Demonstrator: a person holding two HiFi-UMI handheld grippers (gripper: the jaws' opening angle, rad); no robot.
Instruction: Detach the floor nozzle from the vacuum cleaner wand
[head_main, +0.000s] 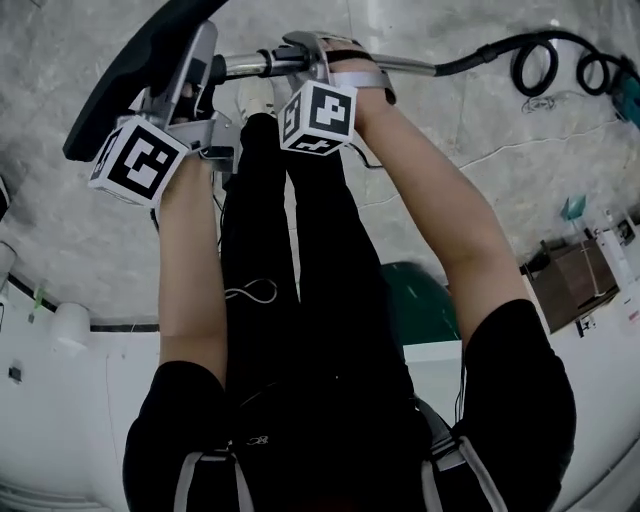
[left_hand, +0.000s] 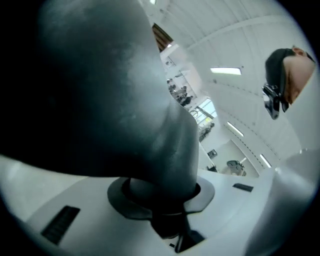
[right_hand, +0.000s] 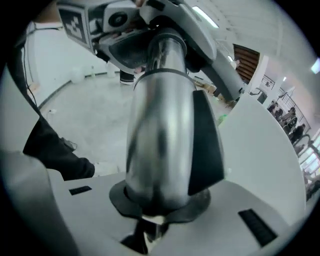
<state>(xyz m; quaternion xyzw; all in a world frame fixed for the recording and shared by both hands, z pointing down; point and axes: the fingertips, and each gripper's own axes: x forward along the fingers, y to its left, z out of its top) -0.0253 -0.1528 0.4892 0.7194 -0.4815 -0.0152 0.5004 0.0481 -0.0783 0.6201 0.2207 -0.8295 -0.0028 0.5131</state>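
As I look down past my forearms, both tools sit close together on the vacuum cleaner, held out above the grey marbled floor (head_main: 450, 130). My left hand-held gripper (head_main: 190, 62) is clamped on the floor nozzle (head_main: 125, 75), the long dark head that slants across the top left of the head view. In the left gripper view its dark rounded body fills the gap between my white jaws, which stand only partly apart, and it blocks most of the room behind.

My right hand-held gripper (head_main: 305, 55) is just beside the left one and is closed on the wand (head_main: 400, 66). This is the shiny metal tube that runs level to the right and passes into a black hose (head_main: 530, 55) looped on the floor. In the right gripper view the tube, with a black strip (right_hand: 207, 145) down one side, sits squarely between the jaws. It runs up toward my left hand-held gripper, whose marker cube (right_hand: 75, 22) shows at the top left.

The nozzle's neck and the wand's end meet in the short stretch between my two grips. They look joined, though the joint itself is mostly covered. My legs in black trousers (head_main: 300, 260) stand below the wand.
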